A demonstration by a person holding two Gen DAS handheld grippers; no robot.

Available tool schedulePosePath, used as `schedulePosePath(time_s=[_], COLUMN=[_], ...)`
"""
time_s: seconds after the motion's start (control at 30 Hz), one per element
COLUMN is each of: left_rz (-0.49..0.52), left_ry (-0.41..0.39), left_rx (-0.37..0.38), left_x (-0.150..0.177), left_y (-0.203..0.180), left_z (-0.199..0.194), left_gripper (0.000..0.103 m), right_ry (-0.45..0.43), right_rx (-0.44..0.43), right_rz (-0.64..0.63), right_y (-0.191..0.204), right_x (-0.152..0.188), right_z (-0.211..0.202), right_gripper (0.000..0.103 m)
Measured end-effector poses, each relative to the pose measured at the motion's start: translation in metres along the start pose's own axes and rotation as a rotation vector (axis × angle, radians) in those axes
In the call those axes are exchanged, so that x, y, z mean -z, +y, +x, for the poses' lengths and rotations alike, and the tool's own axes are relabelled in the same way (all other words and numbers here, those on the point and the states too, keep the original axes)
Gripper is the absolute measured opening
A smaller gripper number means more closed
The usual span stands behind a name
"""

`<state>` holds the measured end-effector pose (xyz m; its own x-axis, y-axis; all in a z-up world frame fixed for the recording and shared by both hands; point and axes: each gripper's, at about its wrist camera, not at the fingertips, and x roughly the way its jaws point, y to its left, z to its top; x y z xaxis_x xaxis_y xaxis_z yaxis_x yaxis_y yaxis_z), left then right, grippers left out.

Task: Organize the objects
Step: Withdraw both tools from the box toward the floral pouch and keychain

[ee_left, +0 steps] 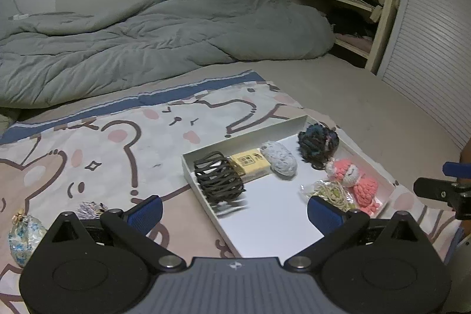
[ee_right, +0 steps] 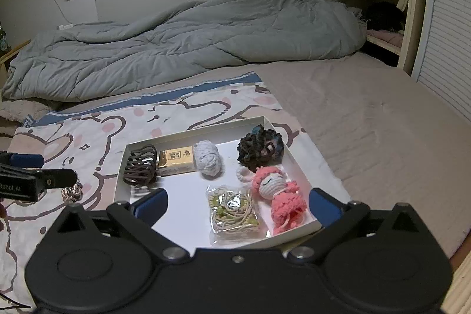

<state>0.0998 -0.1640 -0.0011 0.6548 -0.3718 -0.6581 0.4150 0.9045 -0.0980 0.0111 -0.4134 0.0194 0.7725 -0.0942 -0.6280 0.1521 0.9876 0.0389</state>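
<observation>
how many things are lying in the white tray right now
6: brown claw hair clip, yellow box, grey yarn ball, dark scrunchie, pink crochet doll, bagged cord.

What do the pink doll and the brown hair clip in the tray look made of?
Pink doll: crocheted yarn, soft and matte; the stitches show. Brown hair clip: probably hard plastic with a matte finish, an open cage of rigid curved bars.
</observation>
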Motion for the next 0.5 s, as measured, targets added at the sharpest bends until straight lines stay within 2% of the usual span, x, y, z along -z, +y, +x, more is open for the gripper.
schedulePosePath(time_s=[0.4,0.5], left_rz=[-0.053,-0.065], left_ry=[-0.03,-0.045], left_rx=[-0.124,-0.178], left_x=[0.002,0.002], left_y=[0.051,0.067], left_z=[-0.016,-0.023], left_gripper=[0.103,0.103], right_ry=[-0.006,-0.018], right_rx=[-0.071,-0.097], right_rz=[0.007,-0.012], right_y=[0.03,0.045], right_x=[-0.009,-0.013], right_z=[0.018,0.023], right_gripper=[0.103,0.103])
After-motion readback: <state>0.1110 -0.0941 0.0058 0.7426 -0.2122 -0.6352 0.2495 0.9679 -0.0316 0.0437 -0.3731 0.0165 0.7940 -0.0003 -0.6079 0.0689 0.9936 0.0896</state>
